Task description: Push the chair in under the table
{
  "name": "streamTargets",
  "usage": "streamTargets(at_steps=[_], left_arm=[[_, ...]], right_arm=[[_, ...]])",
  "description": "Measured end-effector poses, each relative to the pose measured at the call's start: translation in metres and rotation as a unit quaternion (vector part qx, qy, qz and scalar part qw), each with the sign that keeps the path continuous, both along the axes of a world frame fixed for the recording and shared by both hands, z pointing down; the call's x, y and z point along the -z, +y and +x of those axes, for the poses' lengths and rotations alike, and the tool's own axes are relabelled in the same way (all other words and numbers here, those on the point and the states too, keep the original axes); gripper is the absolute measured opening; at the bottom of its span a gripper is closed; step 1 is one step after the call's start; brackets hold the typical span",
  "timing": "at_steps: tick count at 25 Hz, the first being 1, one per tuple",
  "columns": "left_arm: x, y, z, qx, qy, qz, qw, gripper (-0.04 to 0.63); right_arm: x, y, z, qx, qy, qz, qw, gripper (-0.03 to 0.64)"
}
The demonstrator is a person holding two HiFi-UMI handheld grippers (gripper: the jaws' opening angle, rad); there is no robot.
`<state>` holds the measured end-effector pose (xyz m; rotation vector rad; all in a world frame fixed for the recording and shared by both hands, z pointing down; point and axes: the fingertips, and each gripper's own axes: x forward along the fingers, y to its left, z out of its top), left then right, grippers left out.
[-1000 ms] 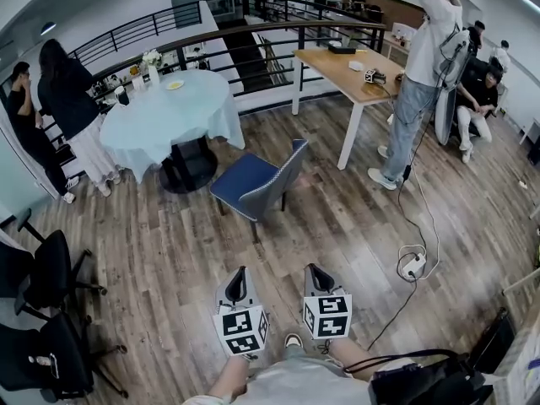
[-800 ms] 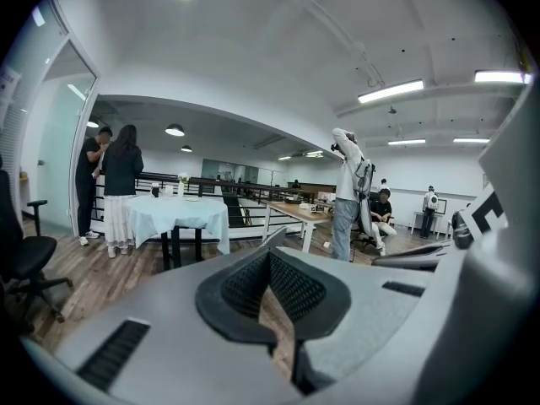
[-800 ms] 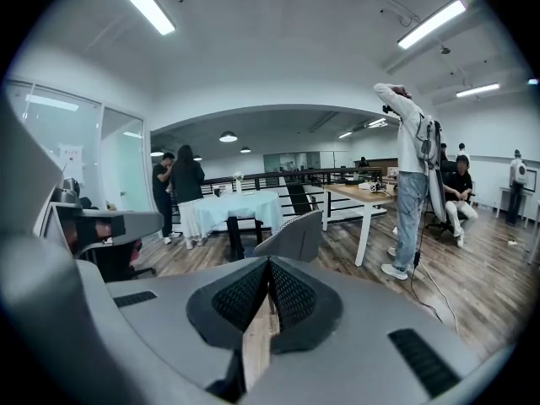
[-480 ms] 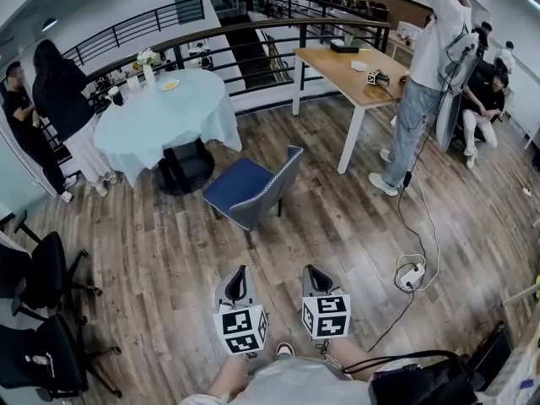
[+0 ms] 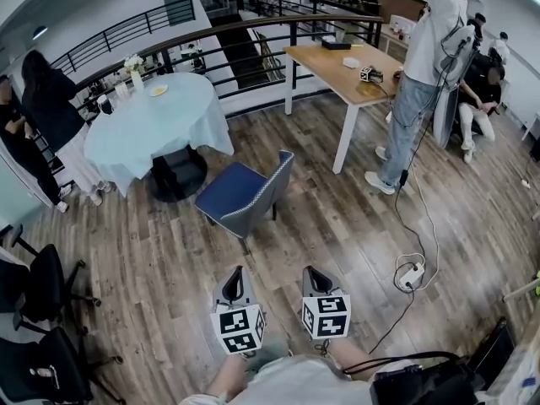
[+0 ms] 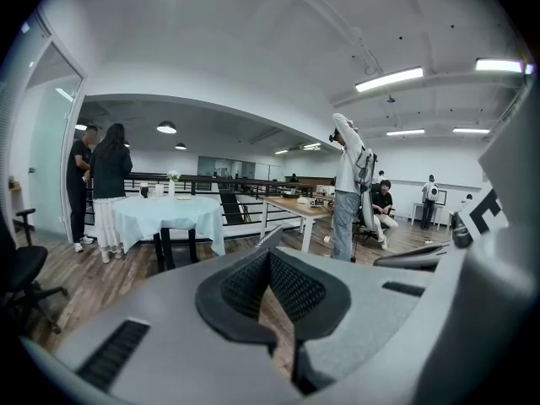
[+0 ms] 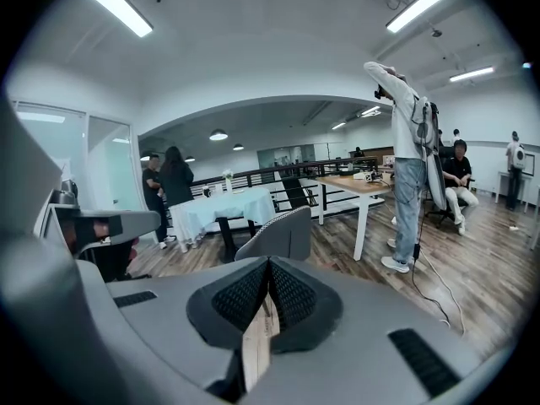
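Note:
A chair (image 5: 240, 194) with a blue seat and a grey patterned back stands on the wood floor, pulled out from a round table (image 5: 152, 121) under a pale blue cloth. Its back faces me. Both grippers are low in the head view, well short of the chair and side by side. The left gripper (image 5: 235, 274) and the right gripper (image 5: 314, 272) are shut with nothing in them. In the right gripper view the chair (image 7: 283, 234) rises just above the shut right gripper (image 7: 268, 270), with the table (image 7: 224, 202) behind it. In the left gripper view the table (image 6: 169, 213) stands beyond the left gripper (image 6: 268, 264).
A long wooden table (image 5: 346, 70) stands at the right with a person (image 5: 422, 66) beside it. A cable and power strip (image 5: 411, 268) lie on the floor at the right. Black office chairs (image 5: 38, 285) sit at the left. Two people (image 5: 46, 99) stand by the round table. A railing (image 5: 211, 36) runs behind.
The chair and round table have drifted down and left in the head view as I move toward them. Both grippers stay shut and side by side.

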<state>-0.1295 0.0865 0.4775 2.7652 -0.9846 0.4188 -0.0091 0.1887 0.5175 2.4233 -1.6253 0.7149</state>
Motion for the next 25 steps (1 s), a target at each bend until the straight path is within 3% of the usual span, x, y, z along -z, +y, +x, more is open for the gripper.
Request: streamTargets(at_steps=[10,18,25], left_arm=[[-0.023,-0.047,0.058,-0.024,-0.01,-0.01,0.9996,-0.003],[-0.014,-0.116,0.109,-0.019,-0.001,-0.007,0.9998,-0.003],[-0.027,-0.165,0.13,-0.003,-0.014,-0.024,0.9996,-0.003]], right_arm=[[-0.019,-0.043,0.052,-0.019,-0.009,-0.014,1.0,0.017],[-0.009,-0.121,0.095,0.012,0.007,-0.021,1.0,0.017],[-0.023,-0.177,0.112,0.045,-0.003,-0.038,0.998,0.017]])
